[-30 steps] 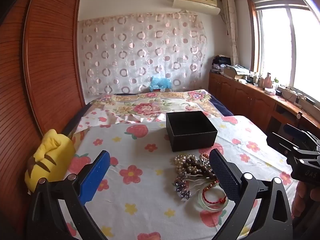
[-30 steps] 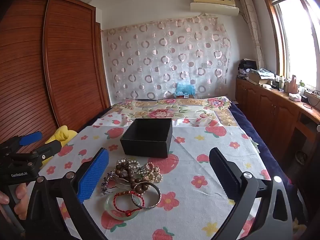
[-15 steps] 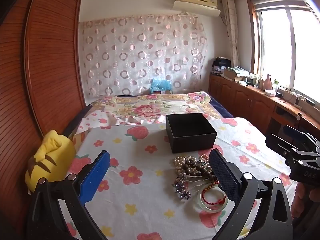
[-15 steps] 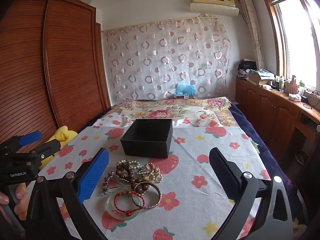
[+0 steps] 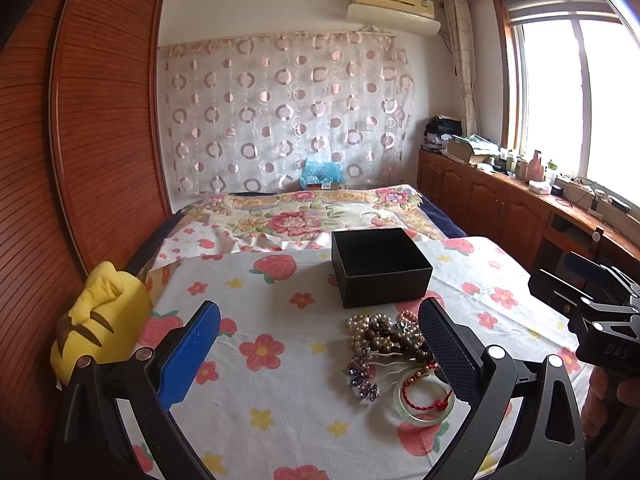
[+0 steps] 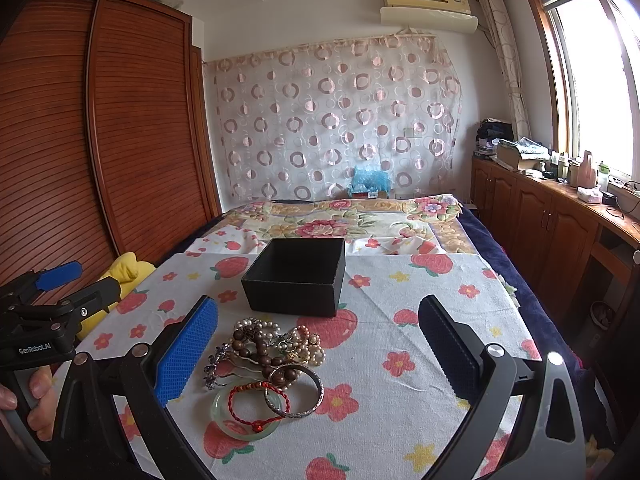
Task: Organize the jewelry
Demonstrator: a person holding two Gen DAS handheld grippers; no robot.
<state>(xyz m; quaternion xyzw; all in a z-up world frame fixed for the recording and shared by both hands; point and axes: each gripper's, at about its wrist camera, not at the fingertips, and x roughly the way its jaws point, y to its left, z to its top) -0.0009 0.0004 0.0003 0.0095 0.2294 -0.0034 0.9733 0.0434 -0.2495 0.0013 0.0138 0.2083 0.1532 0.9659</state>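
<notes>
A pile of jewelry (image 6: pixel 268 354) lies on the strawberry-print cloth: pearl and wooden bead strings, a purple hairpin (image 6: pixel 216 364), a pale green bangle (image 6: pixel 224 420), a red cord bracelet (image 6: pixel 260 404) and a silver bangle (image 6: pixel 298 394). Just behind it stands an open black box (image 6: pixel 298 276), also in the left wrist view as the black box (image 5: pixel 380 266) behind the jewelry (image 5: pixel 394 344). My left gripper (image 5: pixel 320 348) hovers open to the left of the pile. My right gripper (image 6: pixel 318 344) hovers open above and around the pile. Neither holds anything.
A yellow plush toy (image 5: pixel 96 320) lies at the cloth's left edge beside the wooden wardrobe (image 5: pixel 80 140). A floral bedspread (image 6: pixel 340 224) stretches behind the box. Wooden cabinets (image 6: pixel 560 232) with clutter line the right wall under the window.
The views shifted only slightly; both grippers stay open and the jewelry and box have not moved.
</notes>
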